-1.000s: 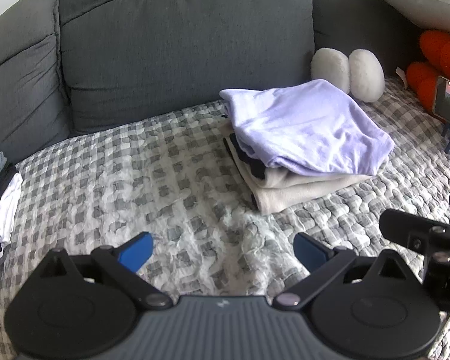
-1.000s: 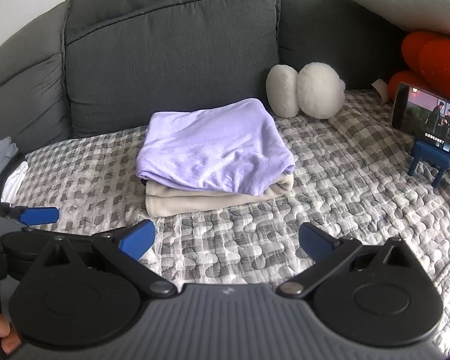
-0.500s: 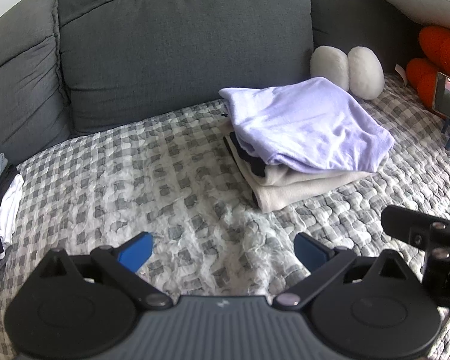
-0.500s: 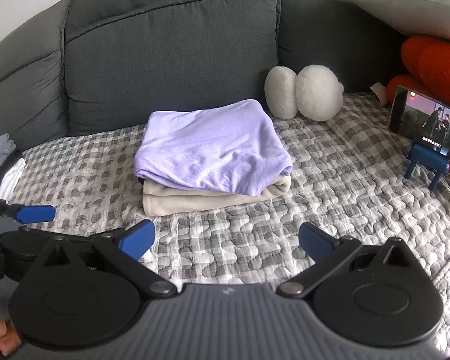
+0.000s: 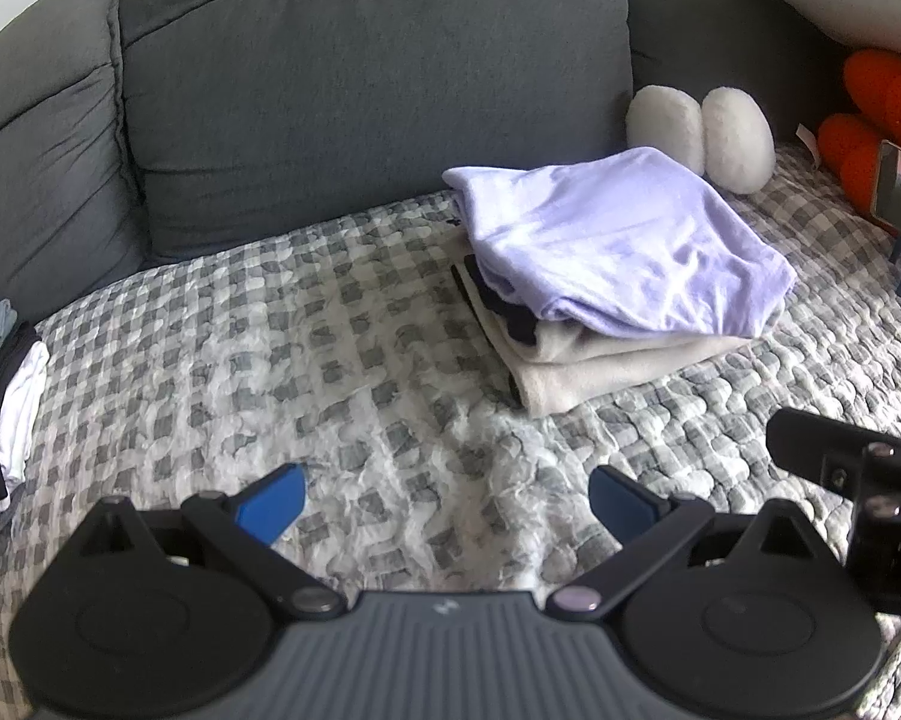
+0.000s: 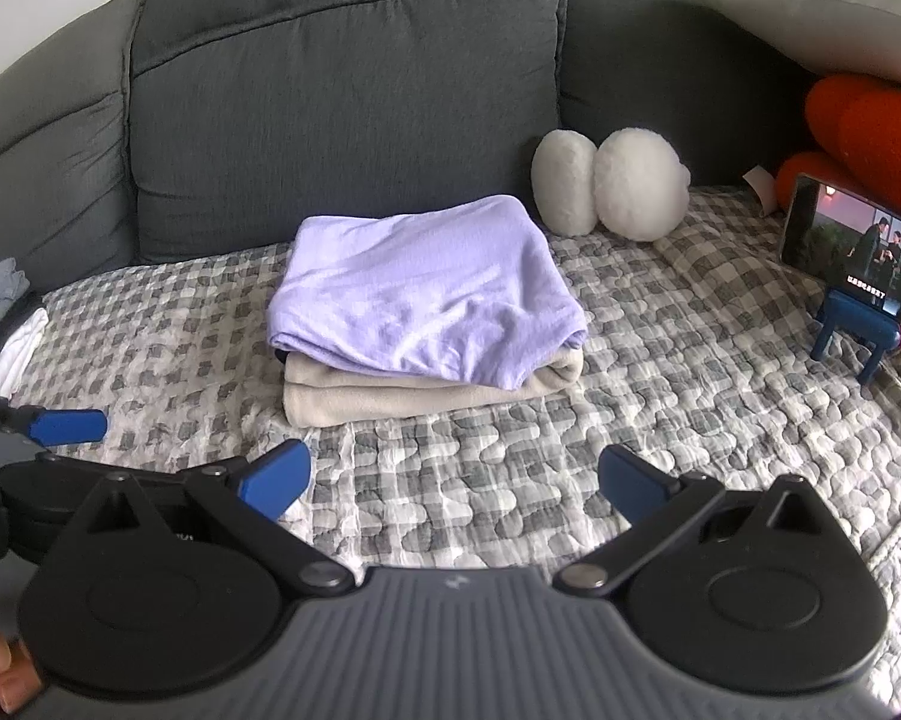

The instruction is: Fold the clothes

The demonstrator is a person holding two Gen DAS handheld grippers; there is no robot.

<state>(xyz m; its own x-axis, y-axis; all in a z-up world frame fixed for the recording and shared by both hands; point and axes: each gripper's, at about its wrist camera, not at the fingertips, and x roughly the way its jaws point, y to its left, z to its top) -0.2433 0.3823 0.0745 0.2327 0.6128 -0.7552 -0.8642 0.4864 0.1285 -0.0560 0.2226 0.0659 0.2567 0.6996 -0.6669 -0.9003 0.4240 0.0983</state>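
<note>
Left wrist view: left gripper [image 5: 447, 498] hovers low over the checked quilt [image 5: 306, 360], fingers spread wide and empty, with the right gripper [image 5: 852, 468] just beside it at the frame's right edge. Right wrist view: right gripper's blue fingers [image 6: 276, 476] likewise wide apart, holding nothing; the folded stack [image 6: 426, 312] sits mid-quilt ahead, lilac shirt [image 6: 420, 288] on top of a cream garment [image 6: 390, 393], a dark layer showing between them at the left end. Phone [image 6: 858, 255] on a blue stand [image 6: 855, 333] stands right of the stack, two white plush balls [image 6: 609, 189] behind it against the grey sofa back [image 6: 342, 90], and a second clothes pile [image 5: 0, 396] lies at far left.
</note>
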